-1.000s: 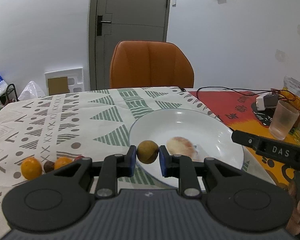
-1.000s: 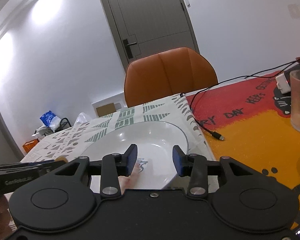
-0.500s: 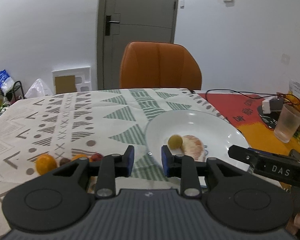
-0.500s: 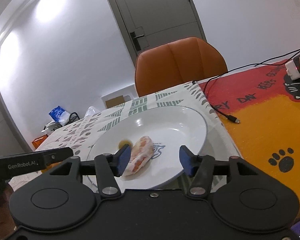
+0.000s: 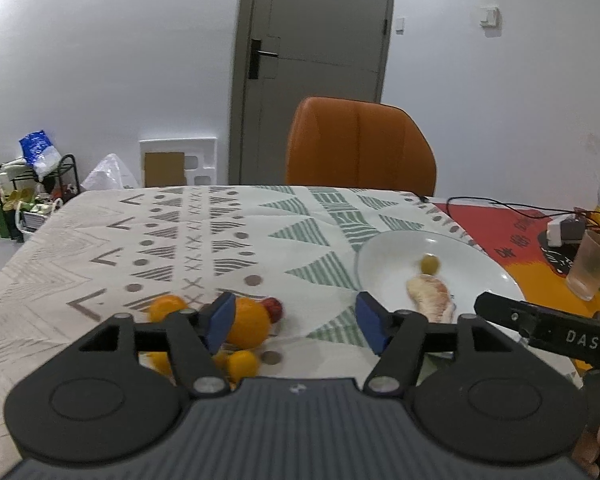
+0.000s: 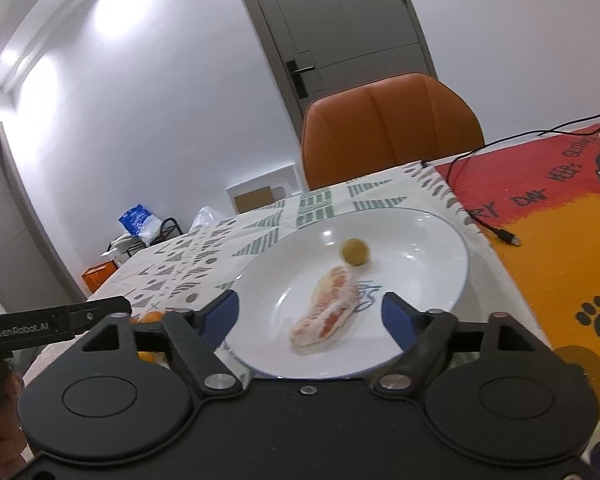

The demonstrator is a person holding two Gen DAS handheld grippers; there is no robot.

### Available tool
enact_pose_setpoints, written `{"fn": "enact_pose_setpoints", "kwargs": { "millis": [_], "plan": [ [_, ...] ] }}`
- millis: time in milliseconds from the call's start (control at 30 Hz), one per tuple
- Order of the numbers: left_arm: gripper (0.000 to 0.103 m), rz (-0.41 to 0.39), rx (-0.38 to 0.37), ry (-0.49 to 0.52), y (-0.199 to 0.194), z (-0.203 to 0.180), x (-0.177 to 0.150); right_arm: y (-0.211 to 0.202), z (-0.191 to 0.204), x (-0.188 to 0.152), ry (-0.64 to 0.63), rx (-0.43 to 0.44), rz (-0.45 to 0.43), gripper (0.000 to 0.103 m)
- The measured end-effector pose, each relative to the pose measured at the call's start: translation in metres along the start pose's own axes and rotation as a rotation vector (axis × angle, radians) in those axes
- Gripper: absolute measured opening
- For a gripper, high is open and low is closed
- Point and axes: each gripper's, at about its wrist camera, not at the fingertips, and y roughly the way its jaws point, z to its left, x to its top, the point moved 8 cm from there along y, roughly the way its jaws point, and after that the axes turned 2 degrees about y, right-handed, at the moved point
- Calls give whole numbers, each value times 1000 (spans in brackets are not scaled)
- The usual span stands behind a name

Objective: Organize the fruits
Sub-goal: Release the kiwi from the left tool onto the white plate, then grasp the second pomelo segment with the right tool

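A white plate (image 5: 496,276) is seen on the worktop (image 5: 100,240), at the right edge of a patterned cloth (image 5: 228,236). On the plate two fruits are laid: a small round olive-brown fruit (image 5: 429,264) toward the far side and a peeled pinkish segment (image 5: 430,298) just near of it; whether they touch cannot be told. In the right wrist view the round fruit (image 6: 355,252) and the segment (image 6: 327,312) are shown in the plate's (image 6: 432,236) middle.

The left claw (image 5: 296,322) is held spread, its jaws having just been opening, and nothing is gripped between them; only cloth is seen in the gap. Its left finger is placed in front of an orange (image 5: 250,322), which is left lying on the cloth. A second orange (image 5: 166,308) is seen to the left, a small red fruit (image 5: 273,307) just right of the first orange, and small yellow fruits (image 5: 242,362) nearer, partly hidden by the claw.

The right claw (image 6: 310,316) is also held spread, its jaws having just been opening. The segment is framed between its blue pads (image 6: 396,320) but is not pressed by them.

To the right, a red and orange mat (image 6: 560,248) is spread, with a black cable (image 6: 496,236) across it and a plastic cup (image 5: 592,264) standing on it. An orange chair (image 5: 360,148) is set at the far side, before a grey door (image 5: 320,60).
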Motion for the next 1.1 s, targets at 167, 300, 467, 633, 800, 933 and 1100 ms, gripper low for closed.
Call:
{"fn": "enact_pose_setpoints", "kwargs": {
  "millis": [167, 300, 467, 633, 800, 933, 1100],
  "plan": [
    [72, 3, 26, -28, -8, 20, -5, 1, 15, -3, -16, 28, 10, 92],
    [76, 8, 47, -42, -14, 34, -9, 2, 25, -5, -19, 46, 19, 95],
    [80, 11, 64, -67, -20, 50, -13, 4, 38, -8, -33, 61, 31, 100],
    [80, 14, 85, -83, -25, 64, -19, 5, 52, -11, -45, 90, 43, 103],
    [80, 23, 96, -86, -30, 73, -27, 7, 64, -15, -61, 109, 61, 103],
    [80, 28, 110, -105, -32, 84, -32, 9, 75, -19, -82, 130, 71, 103],
    [80, 33, 127, -128, -34, 99, -37, 11, 89, -25, -108, 157, 86, 103]
  ]
}}
